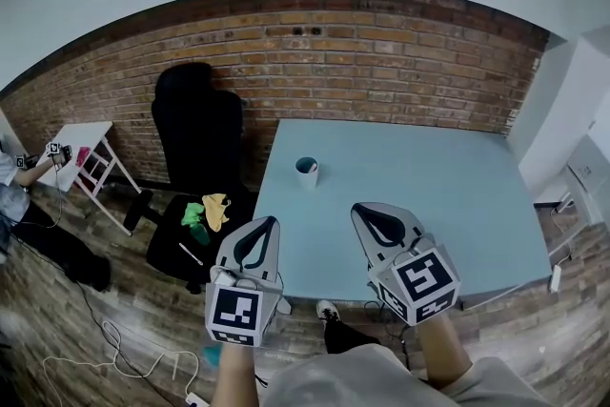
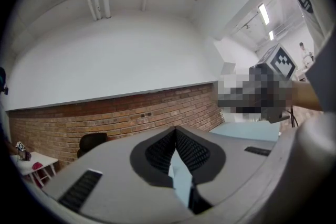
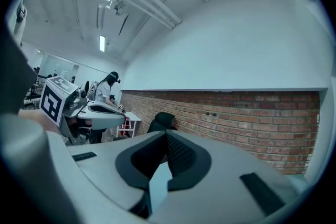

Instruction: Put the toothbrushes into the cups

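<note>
A white cup (image 1: 306,171) with a dark inside stands alone on the light blue table (image 1: 448,195), near its left edge. I see no toothbrush on the table. My left gripper (image 1: 271,222) hangs over the table's near left corner, shut with nothing held; its tips meet in the left gripper view (image 2: 175,129). My right gripper (image 1: 358,208) is beside it over the near edge, also shut and empty, tips touching in the right gripper view (image 3: 166,134). Both point up toward the brick wall, well short of the cup.
A black office chair (image 1: 198,143) stands left of the table, with green and yellow items (image 1: 207,210) and a thin white stick (image 1: 190,254) on its seat. A small white side table (image 1: 88,151) and another person (image 1: 13,178) are at far left. Cables (image 1: 105,338) lie on the floor.
</note>
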